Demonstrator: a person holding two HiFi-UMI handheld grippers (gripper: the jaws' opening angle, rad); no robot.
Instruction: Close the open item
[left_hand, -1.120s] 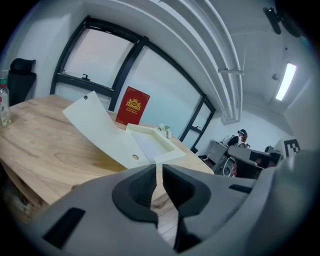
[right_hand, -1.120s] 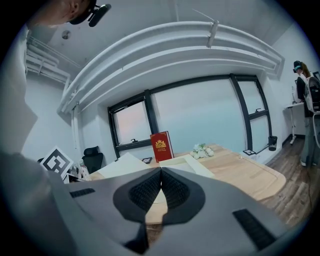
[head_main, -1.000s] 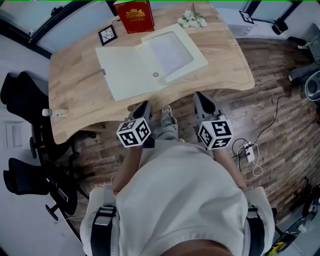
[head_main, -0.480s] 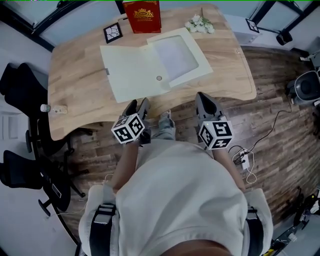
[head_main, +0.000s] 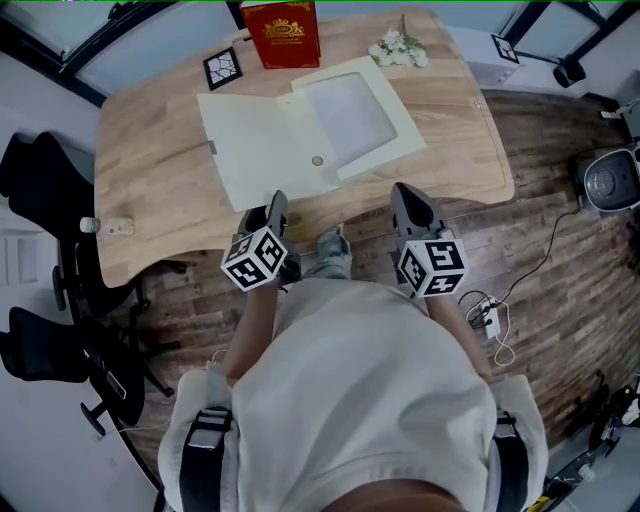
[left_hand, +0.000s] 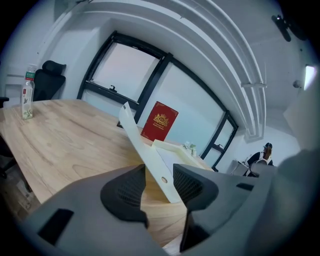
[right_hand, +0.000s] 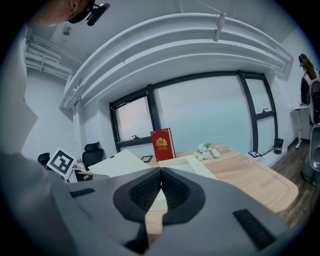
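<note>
Wooden flooring is running under a pale wooden desk (head_main: 150, 170), and on it we are finding a cream box file (head_main: 330, 125) lying open: its tray (head_main: 355, 110) is sitting toward the right, and its lid (head_main: 260, 145) is spreading out to the left, reaching close to the near edge. Behind it a red book (head_main: 284, 32) is standing upright, with flowers (head_main: 397, 50) to its right and a marker tile (head_main: 224, 68) to its left; a bottle (head_main: 105, 227) is lying well apart at the left edge. We are recording the left tool (head_main: 274, 203) at the near edge of the desk with its jaws spread. In the left gripper view the left tool (left_hand: 159, 182) is showing the lid's near edge and its round fastener (left_hand: 164, 180) in the gap between the pads, though we cannot tell whether either pad is touching it. The right tool (head_main: 403, 195) is hovering off the desk edge, and in its own view the right tool (right_hand: 160, 172) is showing jaws pressed together on nothing. We are judging the closing as not yet begun. The lid is looking thin, light and fairly stiff, likely smooth card or plastic, so it may be slipping under a shallow pinch. We are recommending taking hold at its free left or near edge, away from the hinge, and swinging it over the tray.
</note>
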